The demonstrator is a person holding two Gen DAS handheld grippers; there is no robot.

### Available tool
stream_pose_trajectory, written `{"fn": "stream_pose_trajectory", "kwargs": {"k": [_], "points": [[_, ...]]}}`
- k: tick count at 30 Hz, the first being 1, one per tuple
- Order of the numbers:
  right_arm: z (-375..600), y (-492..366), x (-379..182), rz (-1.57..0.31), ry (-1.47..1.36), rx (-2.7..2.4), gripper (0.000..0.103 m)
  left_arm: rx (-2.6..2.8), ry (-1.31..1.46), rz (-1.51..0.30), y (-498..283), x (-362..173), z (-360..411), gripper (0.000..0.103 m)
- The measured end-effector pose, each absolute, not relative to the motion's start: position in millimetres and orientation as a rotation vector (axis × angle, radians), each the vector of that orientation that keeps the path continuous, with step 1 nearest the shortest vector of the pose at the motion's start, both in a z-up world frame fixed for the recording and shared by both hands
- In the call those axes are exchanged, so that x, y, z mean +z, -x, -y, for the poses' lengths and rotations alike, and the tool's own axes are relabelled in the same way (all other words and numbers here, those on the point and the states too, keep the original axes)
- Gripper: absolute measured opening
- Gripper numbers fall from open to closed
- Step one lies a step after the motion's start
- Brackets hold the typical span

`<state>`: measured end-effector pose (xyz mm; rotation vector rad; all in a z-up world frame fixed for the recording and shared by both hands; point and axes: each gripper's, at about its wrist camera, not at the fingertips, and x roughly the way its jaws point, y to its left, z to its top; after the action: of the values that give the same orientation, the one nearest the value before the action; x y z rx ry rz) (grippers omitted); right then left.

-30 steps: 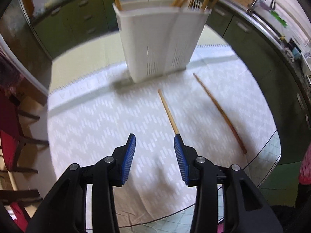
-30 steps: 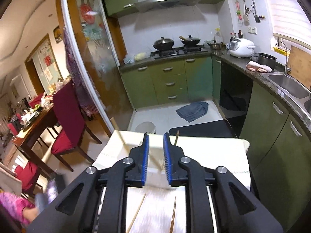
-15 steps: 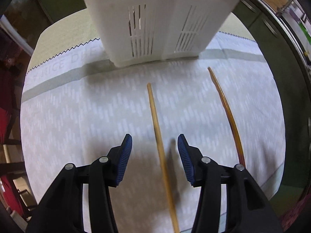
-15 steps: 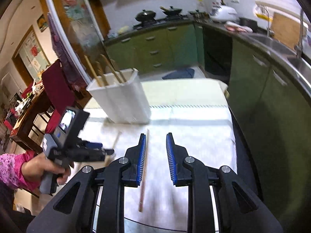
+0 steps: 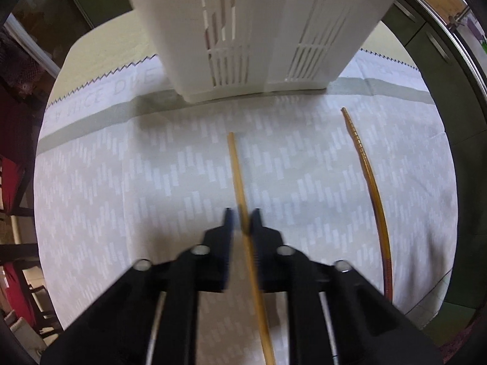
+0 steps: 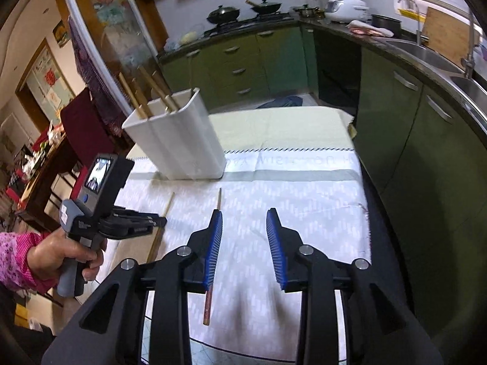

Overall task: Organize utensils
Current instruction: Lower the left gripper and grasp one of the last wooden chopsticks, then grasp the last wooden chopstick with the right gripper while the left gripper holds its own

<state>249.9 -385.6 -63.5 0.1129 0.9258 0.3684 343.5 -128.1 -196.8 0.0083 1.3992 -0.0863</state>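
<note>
Since the earlier frame, the left gripper point(image 5: 242, 222) has narrowed its fingers around the pale chopstick point(image 5: 236, 170), and the right gripper point(image 6: 245, 237) has opened its fingers wide. The left fingers are blurred, so I cannot tell if they already press the stick or only stand close on both sides. This chopstick lies on the table point(image 5: 121, 182), its far end pointing to the white holder point(image 5: 258, 30).

I judge the step in hand is the pick-up of this chopstick. The next move calls for a firm grip, then a lift and a tilt to drop it into the holder, where other chopsticks point(image 6: 143, 91) stand.

A darker chopstick point(image 5: 369, 176) lies to the right, well apart. The right gripper hovers above it, holding nothing. Nothing stands between the left gripper and the holder.
</note>
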Motion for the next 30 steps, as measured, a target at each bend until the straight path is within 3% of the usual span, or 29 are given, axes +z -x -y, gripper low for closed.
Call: {"fn": "stream_pose_trajectory", "kwargs": {"k": [13,24,30], "points": [[277.8,-319.1,-160.0,-1.242,0.134,0.407,0.028,-0.122,-0.003,-1.360,-321.0,-192.3,65.6,0.006],[244.1,-347.8,-193.4,-1.343,0.225,0.335,0.028,-0.157,-0.007,-1.178,-289.7,-125.6,27.2,0.006],[231.6,-357.6,-197.3,-1.365,0.240,0.327,0.020,-0.181,-0.010,-1.098,-270.9,-94.4,26.0,0.006]]}}
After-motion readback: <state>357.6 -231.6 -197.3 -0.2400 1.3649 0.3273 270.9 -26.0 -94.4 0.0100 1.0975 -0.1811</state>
